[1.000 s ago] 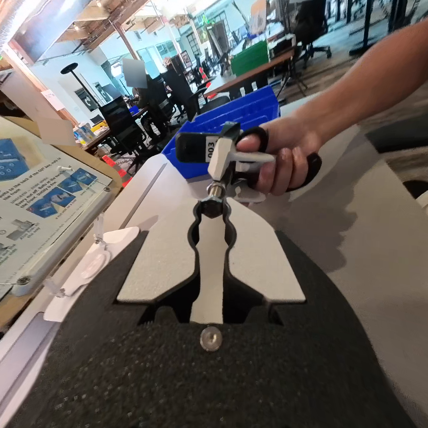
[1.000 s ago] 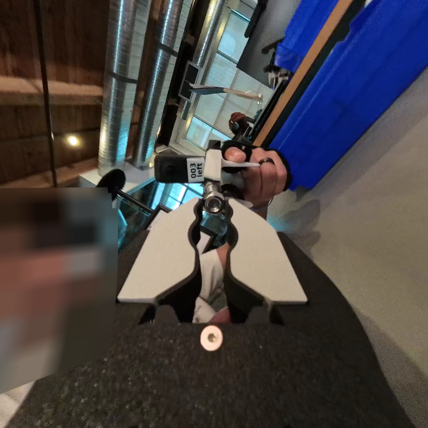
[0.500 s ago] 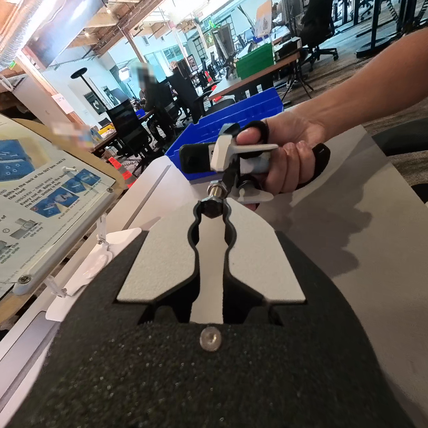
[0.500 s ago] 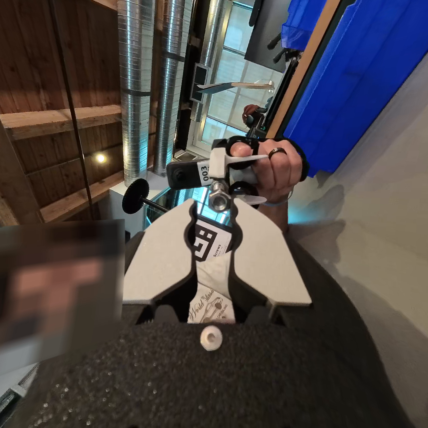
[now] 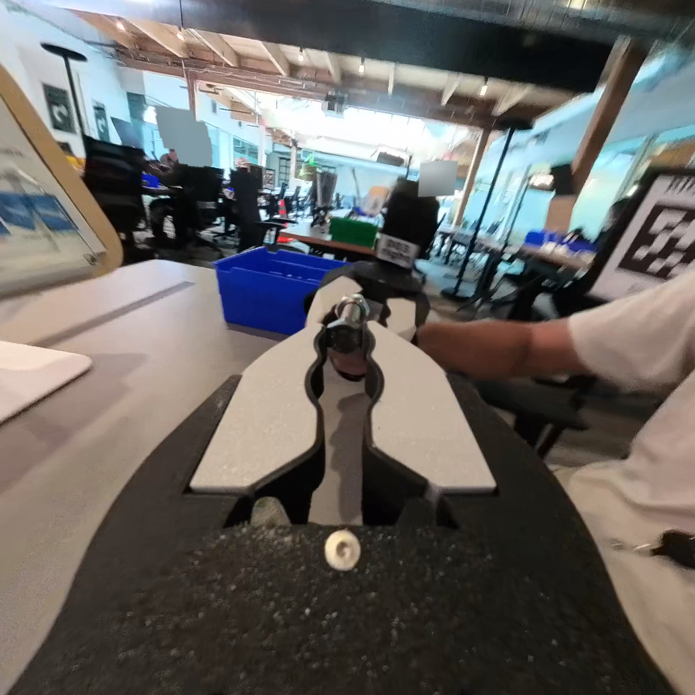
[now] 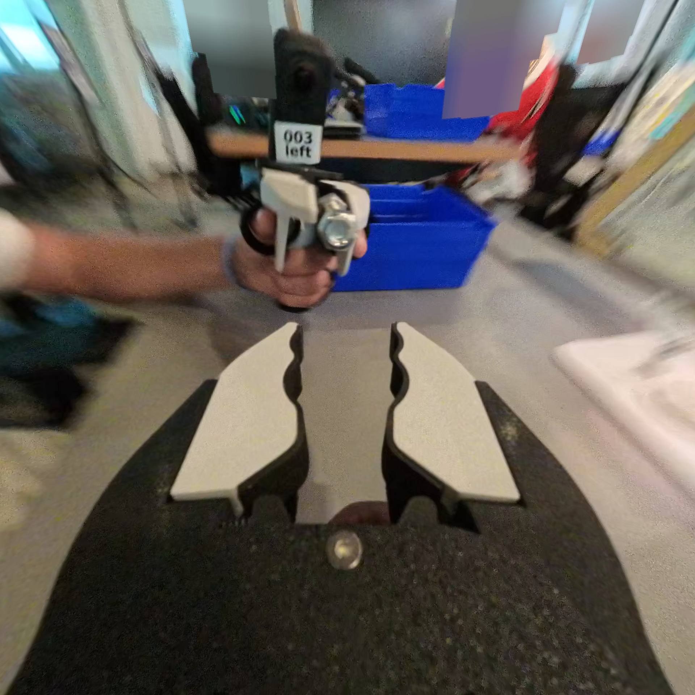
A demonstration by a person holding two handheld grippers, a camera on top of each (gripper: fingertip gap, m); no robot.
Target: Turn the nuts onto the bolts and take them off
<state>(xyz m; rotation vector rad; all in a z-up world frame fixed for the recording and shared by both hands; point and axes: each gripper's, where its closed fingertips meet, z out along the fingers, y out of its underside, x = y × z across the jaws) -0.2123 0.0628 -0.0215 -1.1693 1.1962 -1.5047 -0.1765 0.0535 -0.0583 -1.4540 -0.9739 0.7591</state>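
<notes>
The left claw (image 5: 345, 331) is clamped at its fingertips, level and pointing forward; the right claw (image 6: 345, 331) is spread wide, gripping nothing.

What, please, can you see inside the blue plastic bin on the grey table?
In the left wrist view, the blue plastic bin shows only bare inner walls and moulded ledges. Its floor is hidden behind the front wall, so any contents cannot be seen.

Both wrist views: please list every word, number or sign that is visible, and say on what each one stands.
I do not copy writing, so here is what bears it.
Camera sticker, white, under the black camera, right wrist view: short print, sharp.
Blurred sticker, white, left wrist view: too blurred to read.
Instruction board, far left: blurred.
Code sign, black and white, far right: a pattern, no legible words.
</notes>
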